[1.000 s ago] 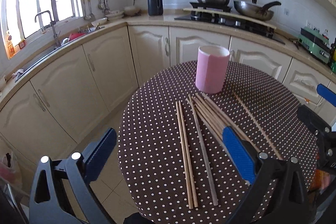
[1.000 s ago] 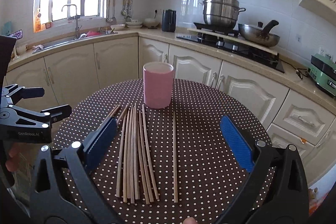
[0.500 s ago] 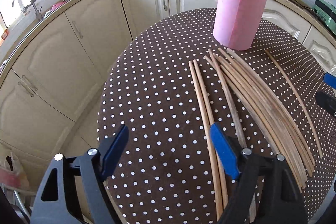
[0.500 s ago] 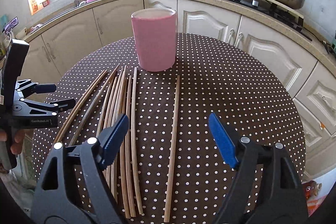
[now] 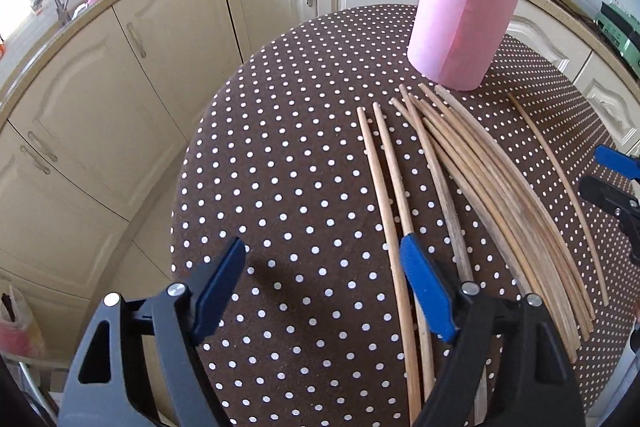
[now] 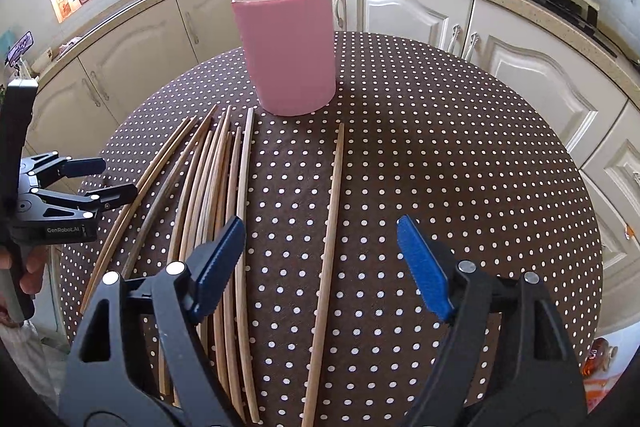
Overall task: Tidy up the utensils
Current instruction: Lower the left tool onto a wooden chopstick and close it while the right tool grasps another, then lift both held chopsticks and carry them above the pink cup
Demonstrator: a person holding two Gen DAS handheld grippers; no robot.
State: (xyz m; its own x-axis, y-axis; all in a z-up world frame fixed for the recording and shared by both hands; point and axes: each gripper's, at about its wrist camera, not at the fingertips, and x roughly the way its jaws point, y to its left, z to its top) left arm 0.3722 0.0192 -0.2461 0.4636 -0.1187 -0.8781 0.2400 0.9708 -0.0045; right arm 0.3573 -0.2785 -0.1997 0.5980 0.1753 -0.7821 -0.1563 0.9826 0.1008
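Polka-dotted surface (image 6: 440, 155): chopsticks (image 6: 224, 195) lie near the pink holder (image 6: 290, 51). My right hand-held gripper (image 6: 320, 259), jaws apart and empty, straddles the lone stick (image 6: 330, 227); I should centre, then close.

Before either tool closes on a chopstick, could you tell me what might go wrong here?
The chopsticks lie packed side by side, so the left tool may pinch several or roll them. The lone chopstick is thin and flat on the table, so the right tool could slip off.
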